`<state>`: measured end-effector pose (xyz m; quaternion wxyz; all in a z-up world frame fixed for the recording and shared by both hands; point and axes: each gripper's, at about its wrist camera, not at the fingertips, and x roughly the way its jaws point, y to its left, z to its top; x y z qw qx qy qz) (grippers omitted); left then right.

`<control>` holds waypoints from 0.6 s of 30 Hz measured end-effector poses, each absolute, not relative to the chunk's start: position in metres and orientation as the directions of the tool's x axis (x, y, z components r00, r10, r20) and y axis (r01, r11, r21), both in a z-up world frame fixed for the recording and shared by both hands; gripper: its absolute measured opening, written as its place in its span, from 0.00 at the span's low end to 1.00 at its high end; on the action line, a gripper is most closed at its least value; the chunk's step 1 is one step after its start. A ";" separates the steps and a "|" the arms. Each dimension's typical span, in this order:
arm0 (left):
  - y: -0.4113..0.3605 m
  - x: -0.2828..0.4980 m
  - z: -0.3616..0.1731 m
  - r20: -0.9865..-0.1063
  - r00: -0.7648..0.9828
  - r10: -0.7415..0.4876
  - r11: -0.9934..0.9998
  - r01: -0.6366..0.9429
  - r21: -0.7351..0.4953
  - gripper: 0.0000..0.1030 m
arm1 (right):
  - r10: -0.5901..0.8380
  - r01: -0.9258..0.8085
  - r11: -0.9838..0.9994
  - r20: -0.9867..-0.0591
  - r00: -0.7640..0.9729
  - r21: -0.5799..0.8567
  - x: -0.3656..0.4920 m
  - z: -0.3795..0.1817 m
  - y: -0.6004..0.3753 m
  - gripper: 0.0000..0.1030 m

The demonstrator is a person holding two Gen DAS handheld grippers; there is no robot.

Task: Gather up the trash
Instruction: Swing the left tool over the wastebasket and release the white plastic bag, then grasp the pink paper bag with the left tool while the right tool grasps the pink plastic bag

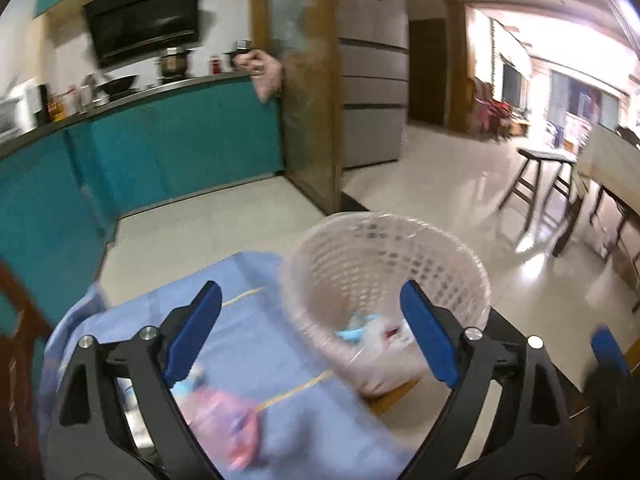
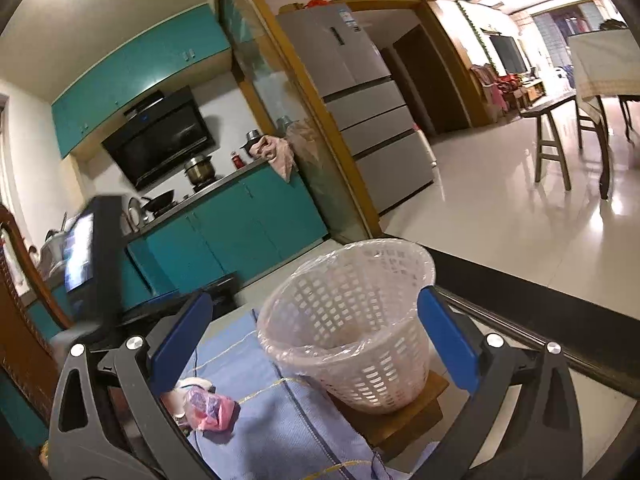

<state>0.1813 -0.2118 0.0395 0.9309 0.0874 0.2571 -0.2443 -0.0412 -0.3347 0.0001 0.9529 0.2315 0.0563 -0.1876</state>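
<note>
A white lattice trash basket (image 1: pixel 460 280) with a clear liner stands on a wooden block at the table's edge; crumpled wrappers (image 1: pixel 372 330) lie inside it. It also shows in the right wrist view (image 2: pixel 384 372). A pink wrapper (image 1: pixel 224 420) lies on the blue cloth (image 1: pixel 256 344) near me, seen too in the right wrist view (image 2: pixel 210 410). My left gripper (image 1: pixel 316 332) is open and empty, above the cloth beside the basket. My right gripper (image 2: pixel 314 346) is open and empty, in front of the basket.
Teal kitchen cabinets (image 1: pixel 168 148) and a counter with pots stand behind. A grey fridge (image 2: pixel 360 92) stands past a glass partition. Wooden stools (image 2: pixel 554 140) and a dining table stand on the tiled floor at right. The left gripper's body (image 2: pixel 96 256) shows at left.
</note>
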 end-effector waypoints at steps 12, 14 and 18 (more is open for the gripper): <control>-0.010 0.058 -0.012 -0.539 0.833 -0.124 0.983 0.177 0.047 0.97 | -0.030 0.079 0.989 -0.350 0.936 0.127 -0.002 -0.003 -0.238 0.97; -0.005 0.057 -0.020 -0.557 0.822 -0.114 0.985 0.166 0.043 0.97 | -0.006 0.045 0.994 -0.367 0.930 0.097 -0.001 -0.005 -0.225 0.97; -0.012 0.056 -0.031 -0.572 0.812 -0.116 0.983 0.178 0.053 0.97 | 0.035 -0.007 0.997 -0.399 0.916 0.072 -0.003 -0.011 -0.205 0.97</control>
